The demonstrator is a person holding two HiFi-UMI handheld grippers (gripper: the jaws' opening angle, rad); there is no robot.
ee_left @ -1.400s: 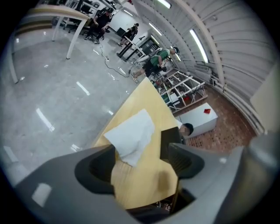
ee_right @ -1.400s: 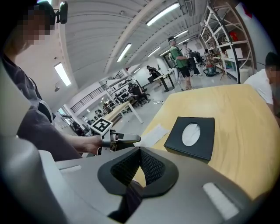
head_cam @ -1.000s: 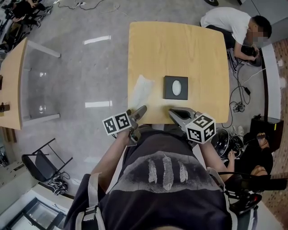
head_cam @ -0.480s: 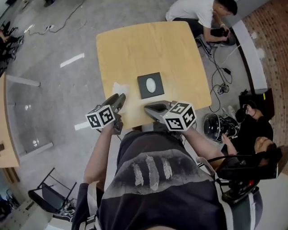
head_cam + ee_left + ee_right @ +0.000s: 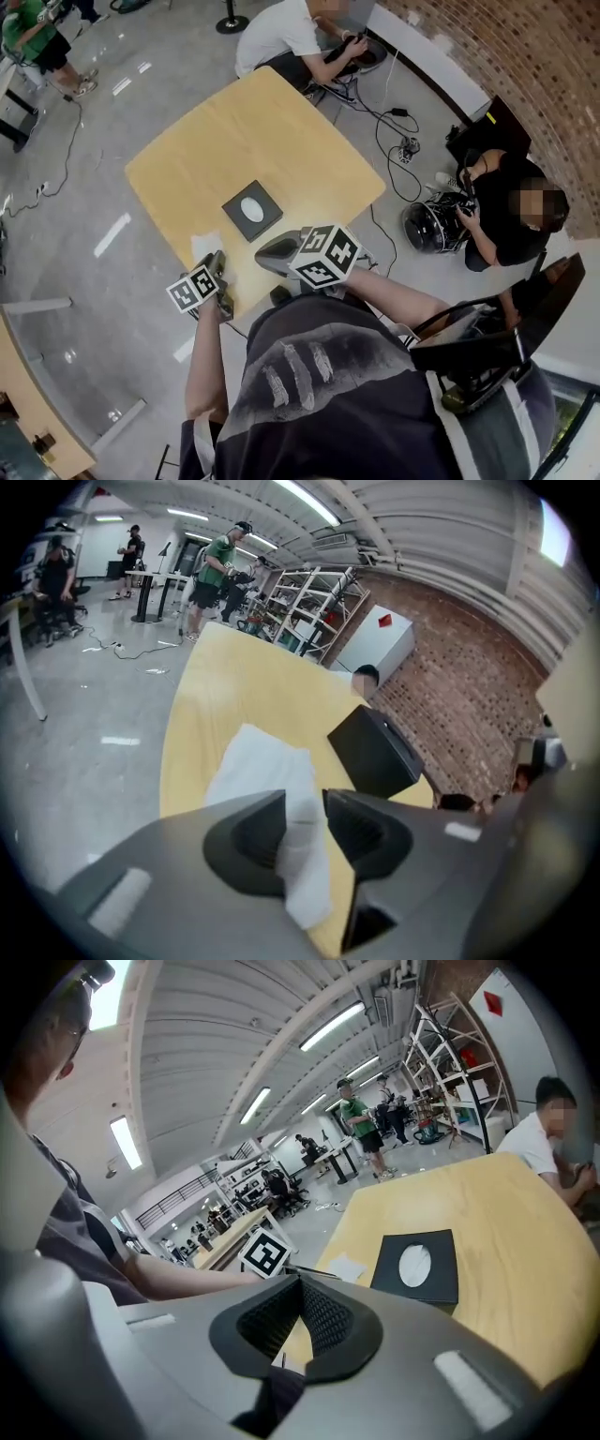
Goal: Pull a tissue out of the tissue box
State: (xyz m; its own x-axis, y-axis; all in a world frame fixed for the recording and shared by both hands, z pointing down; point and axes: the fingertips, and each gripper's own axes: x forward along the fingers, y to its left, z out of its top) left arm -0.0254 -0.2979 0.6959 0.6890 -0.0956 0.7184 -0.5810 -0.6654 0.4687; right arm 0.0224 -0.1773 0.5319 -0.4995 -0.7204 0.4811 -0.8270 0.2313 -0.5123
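**Left gripper closed on the loose tissue, right gripper closed and empty**

In the head view the left gripper (image 5: 217, 266) is at the near corner of the desk (image 5: 281, 122). There its jaws cover the near edge of the white tissue (image 5: 203, 246), so the grip cannot be read from above. The left gripper view shows it. The jaws have just been closing, and they pinch a strip of the tissue between them, while the rest lies flat on the desk in front.

The right gripper (image 5: 300, 1281) is clearest in its own view, with the jaws together and nothing between them. In the head view it is over the near desk edge, near the black tissue box (image 5: 251, 210).

The box stands on the desk, apart from the tissue. Its oval opening, white inside, shows in the head view and the right gripper view. The left gripper view gives only a dark side of the box.

Beyond the desk a person (image 5: 286, 33) sits on the floor, partly cut off by the top edge.
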